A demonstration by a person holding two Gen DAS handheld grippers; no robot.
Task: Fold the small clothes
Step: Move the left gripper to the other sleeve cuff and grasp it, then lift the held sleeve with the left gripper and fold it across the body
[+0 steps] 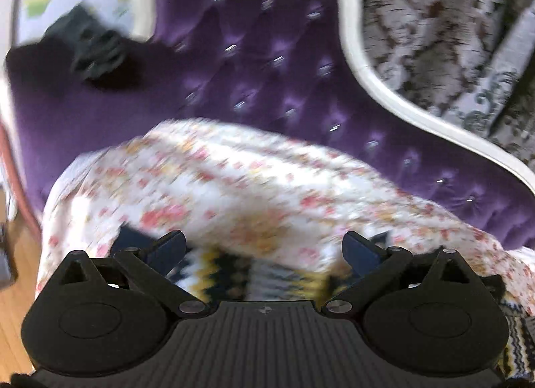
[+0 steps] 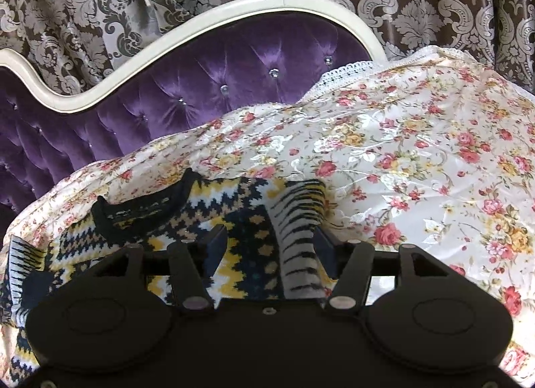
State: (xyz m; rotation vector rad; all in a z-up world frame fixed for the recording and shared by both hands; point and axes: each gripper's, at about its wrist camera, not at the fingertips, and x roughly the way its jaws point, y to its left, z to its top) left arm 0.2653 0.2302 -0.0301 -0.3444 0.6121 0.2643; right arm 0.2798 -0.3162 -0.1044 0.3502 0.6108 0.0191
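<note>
The knit sweater (image 2: 234, 220) lies low in frame under my right gripper (image 2: 267, 247), jaws half open, gripping nothing, so its folded sleeve (image 2: 297, 220) may flop loose.

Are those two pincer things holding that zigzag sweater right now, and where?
Neither holds anything. The right gripper stands open over the sweater, straddling its folded-in sleeve; the left gripper is open too.
</note>
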